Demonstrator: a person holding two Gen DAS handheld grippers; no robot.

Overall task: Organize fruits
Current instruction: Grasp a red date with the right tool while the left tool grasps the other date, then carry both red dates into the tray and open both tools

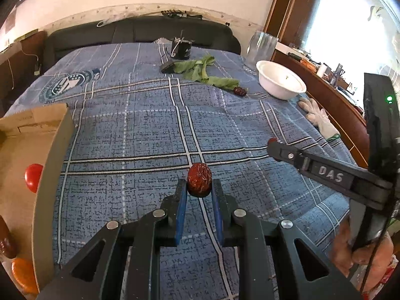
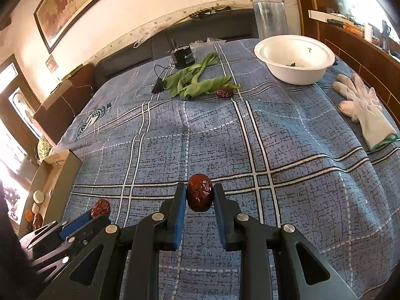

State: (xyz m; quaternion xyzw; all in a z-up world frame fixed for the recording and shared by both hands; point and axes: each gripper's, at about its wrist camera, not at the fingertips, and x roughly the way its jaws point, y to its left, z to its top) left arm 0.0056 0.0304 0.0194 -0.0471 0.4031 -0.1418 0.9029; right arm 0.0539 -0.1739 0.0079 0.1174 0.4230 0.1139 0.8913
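Left wrist view: the left hand-held gripper (image 1: pixel 199 187) is clamped on a date (image 1: pixel 199 183) at its very fingertips, above the plaid cloth (image 1: pixel 140 135). The box (image 1: pixel 47 172) with a tomato (image 1: pixel 33 178) stands just to its left. In the right wrist view, the right hand-held gripper (image 2: pixel 199 193) likewise pinches a second date (image 2: pixel 200 192). Farther ahead, another date (image 2: pixel 224 92) lies beside greens (image 2: pixel 197 82). Such shallow tip grips could let either wrinkled fruit slip during a swing toward the box.
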